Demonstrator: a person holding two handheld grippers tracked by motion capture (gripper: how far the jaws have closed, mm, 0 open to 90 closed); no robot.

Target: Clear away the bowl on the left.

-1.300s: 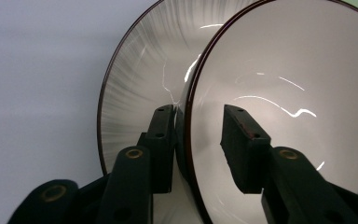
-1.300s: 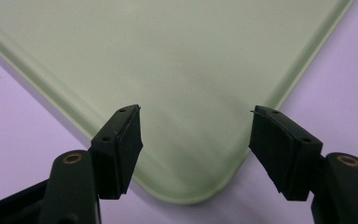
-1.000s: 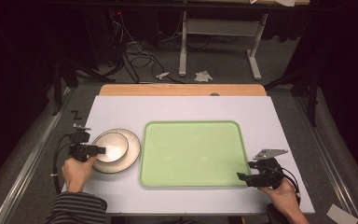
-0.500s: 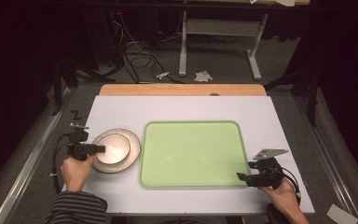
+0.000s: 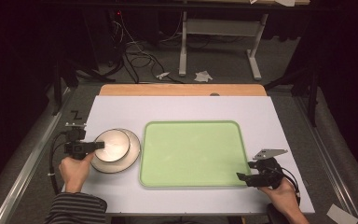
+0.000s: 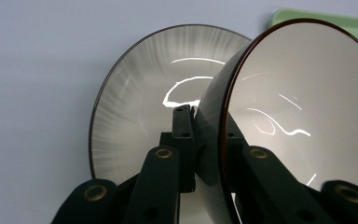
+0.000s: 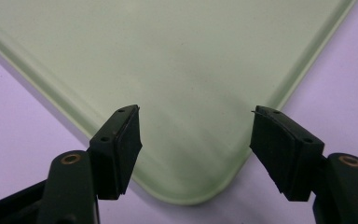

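A pale bowl with a dark rim (image 5: 112, 144) sits on a wider grey plate (image 5: 129, 157) at the table's left. My left gripper (image 5: 96, 145) reaches in from the left and is shut on the bowl's near wall. In the left gripper view one jaw lies outside the bowl (image 6: 298, 107) and the other inside, with the plate (image 6: 135, 107) beneath and behind. My right gripper (image 5: 242, 177) stands open at the front right corner of the green tray (image 5: 191, 125). In the right gripper view its jaws (image 7: 196, 126) straddle that corner of the tray (image 7: 168, 56) with nothing between them.
The white table top (image 5: 177, 107) has bare room behind the tray and along the front edge. A wooden strip (image 5: 182, 89) runs along the far edge. Cables and a metal stand are on the floor beyond.
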